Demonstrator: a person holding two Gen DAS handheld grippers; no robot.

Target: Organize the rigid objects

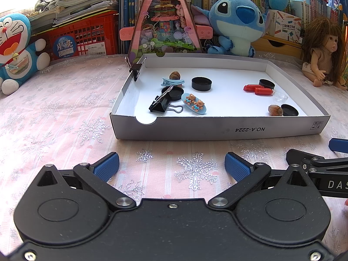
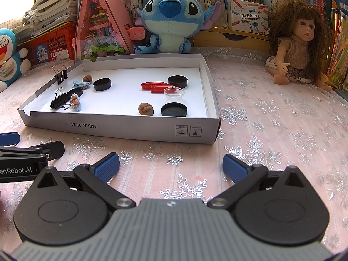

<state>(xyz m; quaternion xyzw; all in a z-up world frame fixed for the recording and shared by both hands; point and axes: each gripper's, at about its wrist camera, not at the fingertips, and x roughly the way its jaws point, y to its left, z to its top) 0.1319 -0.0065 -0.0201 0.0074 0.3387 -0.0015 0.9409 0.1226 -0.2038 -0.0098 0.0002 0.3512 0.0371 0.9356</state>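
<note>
A shallow white cardboard box (image 1: 217,128) (image 2: 121,128) lies on the snowflake tablecloth. Inside lie several black caps (image 1: 201,83) (image 2: 174,109), two red cylinders (image 1: 258,89) (image 2: 156,87), two nuts (image 1: 275,110) (image 2: 146,109), a black binder clip (image 1: 159,104) (image 2: 58,101), a blue hair clip (image 1: 172,82) (image 2: 80,84), a bear hair clip (image 1: 194,105) (image 2: 75,102) and a clear dome (image 2: 174,92). Another binder clip (image 1: 136,68) (image 2: 61,75) grips the box's left wall. My left gripper (image 1: 171,163) and right gripper (image 2: 171,163) hover open and empty in front of the box.
A Doraemon plush (image 1: 15,47), a red crate (image 1: 82,37) with stacked books, a pink triangular house (image 1: 165,21), a Stitch plush (image 2: 171,19) and a doll (image 2: 298,43) line the back before bookshelves. Bare tablecloth (image 2: 282,119) lies right of the box.
</note>
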